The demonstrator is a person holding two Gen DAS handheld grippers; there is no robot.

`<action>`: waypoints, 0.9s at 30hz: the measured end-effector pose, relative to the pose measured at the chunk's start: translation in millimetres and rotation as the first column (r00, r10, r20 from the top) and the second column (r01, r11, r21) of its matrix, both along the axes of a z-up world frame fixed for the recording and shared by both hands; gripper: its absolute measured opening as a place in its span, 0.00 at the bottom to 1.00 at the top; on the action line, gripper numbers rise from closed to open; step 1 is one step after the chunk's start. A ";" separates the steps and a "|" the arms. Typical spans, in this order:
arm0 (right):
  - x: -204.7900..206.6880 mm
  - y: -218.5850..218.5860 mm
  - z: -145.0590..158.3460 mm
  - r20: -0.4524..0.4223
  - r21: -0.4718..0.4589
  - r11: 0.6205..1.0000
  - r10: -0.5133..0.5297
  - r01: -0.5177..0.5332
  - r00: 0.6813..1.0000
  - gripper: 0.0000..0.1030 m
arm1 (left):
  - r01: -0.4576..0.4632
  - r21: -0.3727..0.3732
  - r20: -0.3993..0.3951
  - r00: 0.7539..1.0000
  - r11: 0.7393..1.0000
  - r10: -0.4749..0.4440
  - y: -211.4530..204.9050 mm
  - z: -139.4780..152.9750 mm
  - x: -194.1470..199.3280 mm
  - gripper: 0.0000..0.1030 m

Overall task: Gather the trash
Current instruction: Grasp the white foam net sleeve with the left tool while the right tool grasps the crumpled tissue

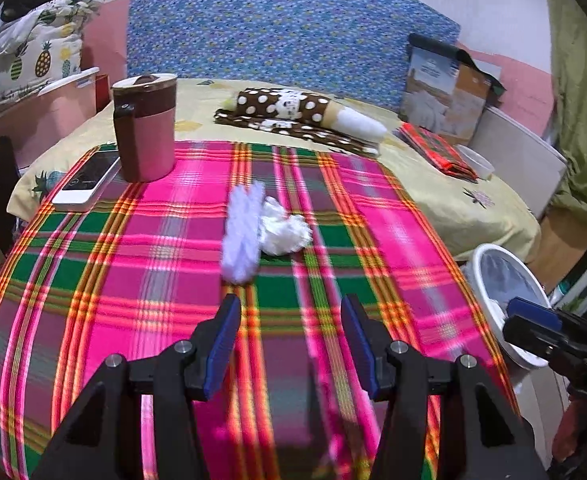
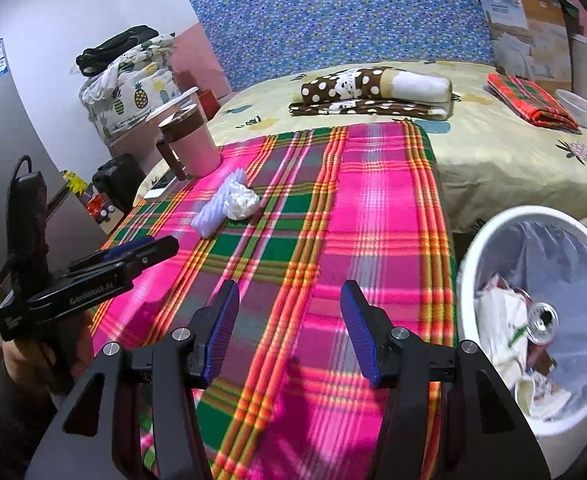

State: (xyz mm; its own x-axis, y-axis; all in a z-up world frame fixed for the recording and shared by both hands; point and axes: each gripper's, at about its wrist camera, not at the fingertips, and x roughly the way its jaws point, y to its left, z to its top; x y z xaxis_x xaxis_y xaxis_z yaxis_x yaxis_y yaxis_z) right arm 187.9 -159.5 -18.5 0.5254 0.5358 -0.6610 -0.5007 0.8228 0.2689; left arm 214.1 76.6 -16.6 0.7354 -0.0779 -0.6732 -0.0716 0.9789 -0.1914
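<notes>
The ribbed blue pads (image 1: pixel 223 344) of the left gripper (image 1: pixel 291 346) and those of the right gripper (image 2: pixel 289 332) are set apart with nothing between them, both carried above the soft pink, green and orange plaid blanket (image 1: pixel 153 272). Ahead of the left gripper, a pale lilac crumpled wad (image 1: pixel 242 232) is seen touching a white crumpled tissue (image 1: pixel 283 226), with a pink and brown lidded mug (image 1: pixel 145 126) and a white flat phone (image 1: pixel 89 180) beyond to the left. Beside the blanket's right edge, a round white plastic bin (image 2: pixel 493 232) with a clear liner is shown holding paper scraps and a metal can (image 2: pixel 543 322).
</notes>
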 end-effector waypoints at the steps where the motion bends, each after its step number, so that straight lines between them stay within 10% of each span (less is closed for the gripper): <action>1: 2.7 2.0 -0.1 -0.001 0.000 1.000 0.004 -0.004 1.000 0.53 | -0.006 0.002 -0.006 1.000 1.000 0.006 3.3 -1.7 5.2 0.52; 13: 37.6 32.1 -10.3 -0.033 -0.011 0.998 0.068 -0.068 0.997 0.53 | -0.022 0.041 -0.084 0.996 0.999 0.025 21.1 -32.6 65.9 0.52; 19: 55.5 46.4 -16.5 -0.061 0.002 0.996 0.087 -0.087 0.994 0.53 | -0.034 0.042 -0.130 0.991 0.999 0.040 27.6 -46.2 80.9 0.26; 27: 76.9 74.7 -25.7 -0.091 -0.002 0.992 0.125 -0.126 0.988 0.53 | -0.067 -0.011 -0.107 0.992 0.998 0.065 42.2 -41.2 60.8 0.24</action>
State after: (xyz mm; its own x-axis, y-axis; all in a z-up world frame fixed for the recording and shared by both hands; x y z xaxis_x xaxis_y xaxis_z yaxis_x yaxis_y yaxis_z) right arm 264.7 -84.8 -44.2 0.3924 0.5888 -0.7067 -0.5742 0.7570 0.3119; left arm 275.0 118.9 -57.8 0.6637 -0.0420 -0.7468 -0.1564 0.9686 -0.1934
